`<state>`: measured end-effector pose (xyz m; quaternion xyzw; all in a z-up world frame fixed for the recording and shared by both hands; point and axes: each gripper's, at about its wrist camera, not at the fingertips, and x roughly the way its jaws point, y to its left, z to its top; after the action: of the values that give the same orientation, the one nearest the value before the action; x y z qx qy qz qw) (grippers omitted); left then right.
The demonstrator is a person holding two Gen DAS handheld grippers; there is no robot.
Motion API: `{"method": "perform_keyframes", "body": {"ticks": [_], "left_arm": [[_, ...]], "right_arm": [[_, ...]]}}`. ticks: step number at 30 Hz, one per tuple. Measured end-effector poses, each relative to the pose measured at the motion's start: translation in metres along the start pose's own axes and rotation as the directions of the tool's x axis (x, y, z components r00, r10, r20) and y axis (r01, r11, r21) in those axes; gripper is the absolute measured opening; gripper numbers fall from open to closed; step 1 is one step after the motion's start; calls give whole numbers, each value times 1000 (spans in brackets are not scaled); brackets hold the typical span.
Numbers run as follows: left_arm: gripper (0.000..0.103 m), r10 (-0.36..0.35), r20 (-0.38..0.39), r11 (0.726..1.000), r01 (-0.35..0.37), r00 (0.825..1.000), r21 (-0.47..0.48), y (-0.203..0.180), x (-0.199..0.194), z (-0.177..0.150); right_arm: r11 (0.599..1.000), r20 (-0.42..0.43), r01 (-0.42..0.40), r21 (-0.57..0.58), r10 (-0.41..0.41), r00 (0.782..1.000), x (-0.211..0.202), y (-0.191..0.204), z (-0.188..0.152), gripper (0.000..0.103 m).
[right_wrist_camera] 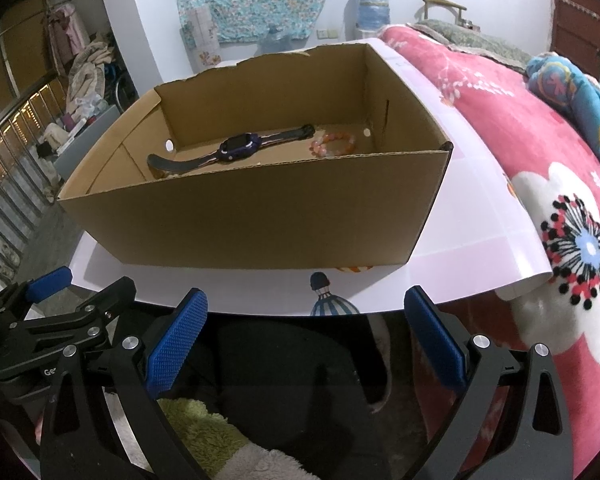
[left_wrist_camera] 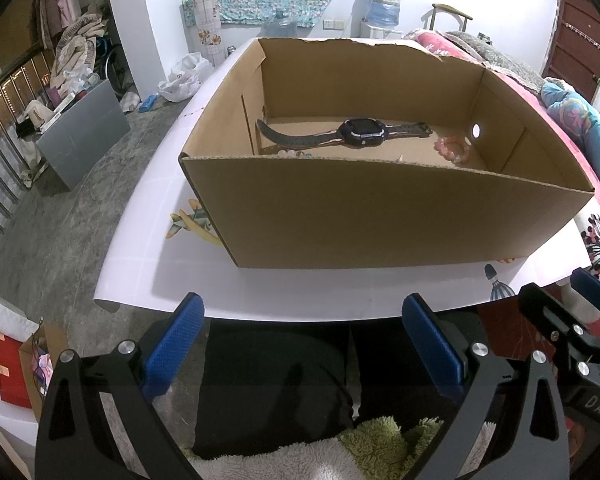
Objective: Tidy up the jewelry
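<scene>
1. A dark smartwatch (left_wrist_camera: pixel 358 133) lies flat on the floor of an open cardboard box (left_wrist_camera: pixel 380 216), its strap stretched out along the far wall.
2. A pink beaded bracelet (left_wrist_camera: pixel 453 150) rests on the box floor beside one end of the watch strap, near a small round hole in the side wall; from the right wrist view it looks more orange-pink (right_wrist_camera: pixel 333 143).
3. A few pale beads (left_wrist_camera: pixel 294 154) peek over the box's near rim, close to the other end of the strap; what they belong to cannot be told.
4. The box stands on a white counter (left_wrist_camera: pixel 188 280) printed with small cartoon pictures, set back from the near edge.
5. The left gripper (left_wrist_camera: pixel 306 342) hangs off the counter's near edge, jaws spread wide and holding nothing.
6. The right gripper (right_wrist_camera: pixel 306 338) sits just beside it, also off the near edge, jaws equally wide apart and empty.
7. A pink floral blanket (right_wrist_camera: pixel 540 168) lies along the counter's right edge, and a water dispenser (right_wrist_camera: pixel 372 6) stands by the far wall.
</scene>
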<state>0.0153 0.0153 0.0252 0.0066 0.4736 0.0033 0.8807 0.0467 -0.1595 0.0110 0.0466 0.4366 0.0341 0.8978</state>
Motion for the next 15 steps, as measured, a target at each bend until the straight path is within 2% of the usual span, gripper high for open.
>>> {"method": "perform_keyframes", "body": {"ticks": [15], "left_arm": [[97, -1, -4, 1000, 1, 1000, -1, 1, 0, 1]], "right_arm": [[1000, -4, 0, 1, 0, 1000, 1, 2, 0, 95]]}}
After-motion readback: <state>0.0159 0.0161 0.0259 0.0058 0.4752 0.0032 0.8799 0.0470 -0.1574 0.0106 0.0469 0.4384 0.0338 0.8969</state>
